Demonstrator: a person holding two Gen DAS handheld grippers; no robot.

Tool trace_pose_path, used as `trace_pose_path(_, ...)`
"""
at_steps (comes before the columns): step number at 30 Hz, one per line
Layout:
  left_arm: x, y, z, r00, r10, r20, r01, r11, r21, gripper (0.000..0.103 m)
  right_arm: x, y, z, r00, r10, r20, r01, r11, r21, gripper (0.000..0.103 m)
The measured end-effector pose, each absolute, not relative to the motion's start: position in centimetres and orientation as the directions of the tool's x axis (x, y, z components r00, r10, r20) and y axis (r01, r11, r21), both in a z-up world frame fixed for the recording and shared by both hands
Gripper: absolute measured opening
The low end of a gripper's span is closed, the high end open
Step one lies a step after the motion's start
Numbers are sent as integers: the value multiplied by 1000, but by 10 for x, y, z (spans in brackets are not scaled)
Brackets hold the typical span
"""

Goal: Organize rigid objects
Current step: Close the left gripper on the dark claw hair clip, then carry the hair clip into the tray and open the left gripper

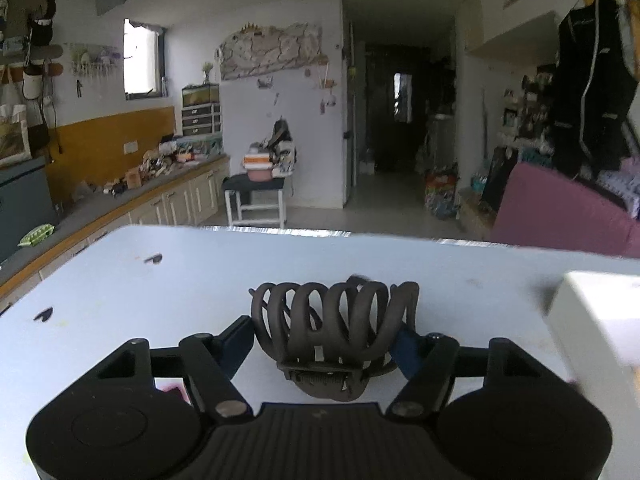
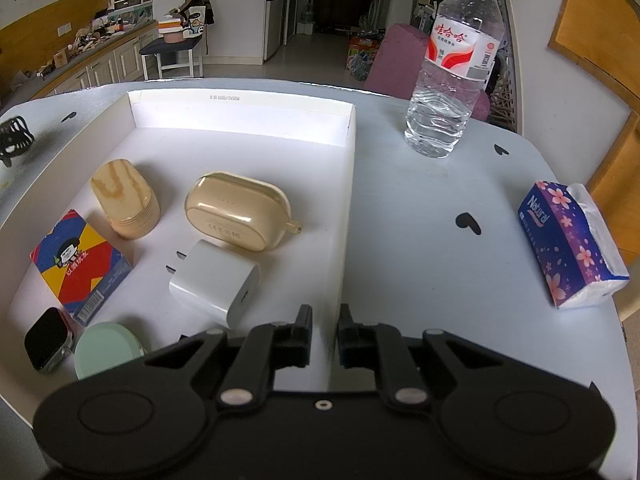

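The dark hair claw clip (image 1: 334,332) sits between the fingers of the left gripper (image 1: 326,340), its curved teeth arching upward and its spring hinge turned toward the camera; the blue-padded fingers (image 1: 236,342) press in on either flank, so the gripper looks clenched on it, though whether the clip is lifted or resting on the pale table (image 1: 160,280) cannot be told from this view. In the right wrist view the same clip (image 2: 15,136) shows small at the far left edge, outside the white tray (image 2: 344,208). It should handle as a light, stiff plastic piece — rigid along the teeth but sprung at the hinge, so squeezing the levers would open it; the hold across the toothed body looks the safer one, and the smooth rounded ribs may slip under a loose grip. The tray already holds a wooden case (image 2: 124,200), a beige earbud case (image 2: 240,212), a white charger plug (image 2: 214,284), a colourful small box (image 2: 80,266), a smartwatch (image 2: 46,344) and a mint round tin (image 2: 106,348). The right gripper (image 2: 325,334) straddles the tray's right wall, jaws nearly together with a narrow gap — seemingly pinching that wall. Beyond stand a water bottle (image 2: 452,72) and a tissue pack (image 2: 568,240).
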State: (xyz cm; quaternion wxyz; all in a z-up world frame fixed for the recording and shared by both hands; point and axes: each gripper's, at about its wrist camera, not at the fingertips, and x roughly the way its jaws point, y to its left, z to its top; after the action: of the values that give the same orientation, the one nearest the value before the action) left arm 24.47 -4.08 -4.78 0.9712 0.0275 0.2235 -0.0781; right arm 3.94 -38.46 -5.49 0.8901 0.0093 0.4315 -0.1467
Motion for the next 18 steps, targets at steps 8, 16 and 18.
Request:
trace_pose_path(8, 189, -76, 7, 878, -281, -387, 309, 951, 12, 72, 39, -385, -55, 585, -254, -771, 269, 957, -111, 13)
trace_pose_path(16, 167, -172, 29, 783, -431, -449, 508, 860, 59, 72, 38, -384, -54, 585, -254, -770, 266, 957, -113, 13)
trace_pose_path(18, 167, -196, 26, 767, -443, -464, 538, 838, 88, 72, 38, -384, -54, 585, -254, -770, 266, 957, -113, 13)
